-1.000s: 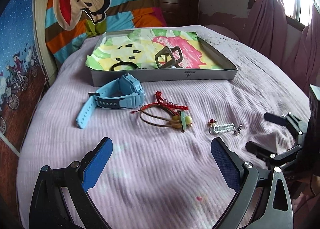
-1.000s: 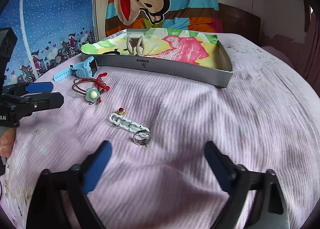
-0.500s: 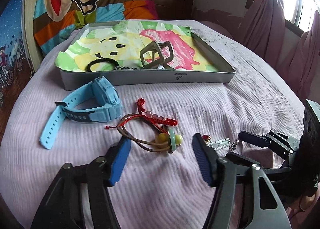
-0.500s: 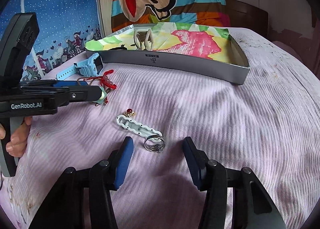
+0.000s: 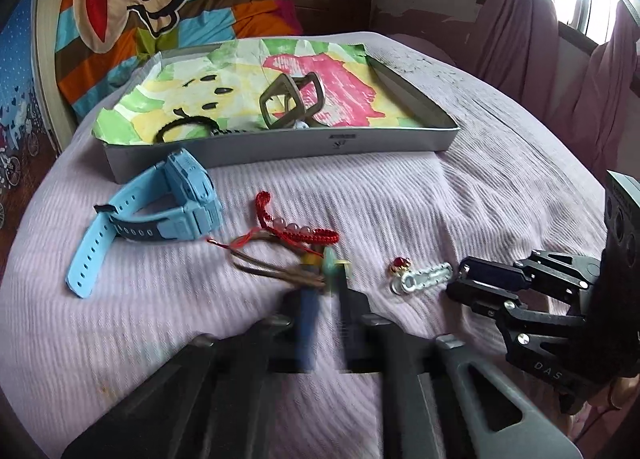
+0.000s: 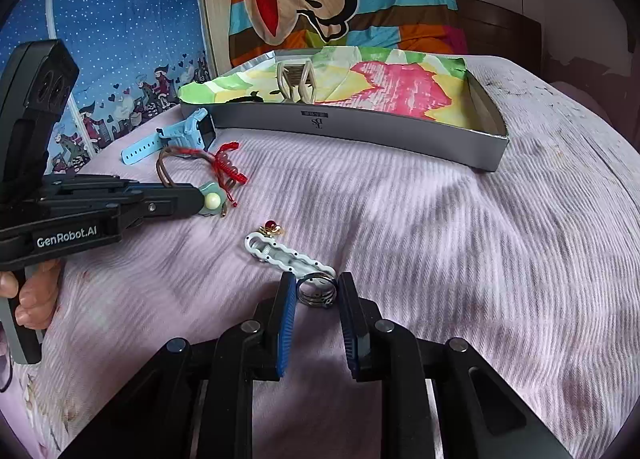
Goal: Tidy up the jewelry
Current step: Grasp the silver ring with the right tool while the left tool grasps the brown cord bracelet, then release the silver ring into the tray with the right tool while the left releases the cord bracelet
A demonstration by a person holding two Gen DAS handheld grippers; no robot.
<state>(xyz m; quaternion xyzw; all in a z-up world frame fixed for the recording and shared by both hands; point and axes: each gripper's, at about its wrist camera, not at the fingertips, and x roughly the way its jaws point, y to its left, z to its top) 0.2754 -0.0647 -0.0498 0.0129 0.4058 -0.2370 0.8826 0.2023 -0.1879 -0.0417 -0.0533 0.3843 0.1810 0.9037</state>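
Note:
My left gripper (image 5: 324, 291), blurred, is shut on the brown hair tie at its green flower charm (image 5: 330, 259); the right wrist view shows its tips at that flower (image 6: 212, 201). A red braided bracelet (image 5: 296, 227) lies tangled with the tie. My right gripper (image 6: 317, 283) has its jaws closing around a silver ring (image 6: 316, 293) that lies on the bed between the pads, with a thin gap left. A white clip (image 6: 284, 257) and a small red-stone earring (image 6: 271, 225) lie just beyond the ring. A light blue watch (image 5: 168, 211) rests to the left.
A shallow grey tray (image 5: 280, 151) lined with coloured paper stands at the back of the pink bedspread, holding a tan hair claw (image 5: 288, 103) and a black hair tie (image 5: 184, 127). A striped monkey blanket lies behind, with curtains and a window to the right.
Both grippers went from wide open to nearly closed. The left one moved forward onto the hair tie and flower. The right one narrowed around the ring and barely moved.

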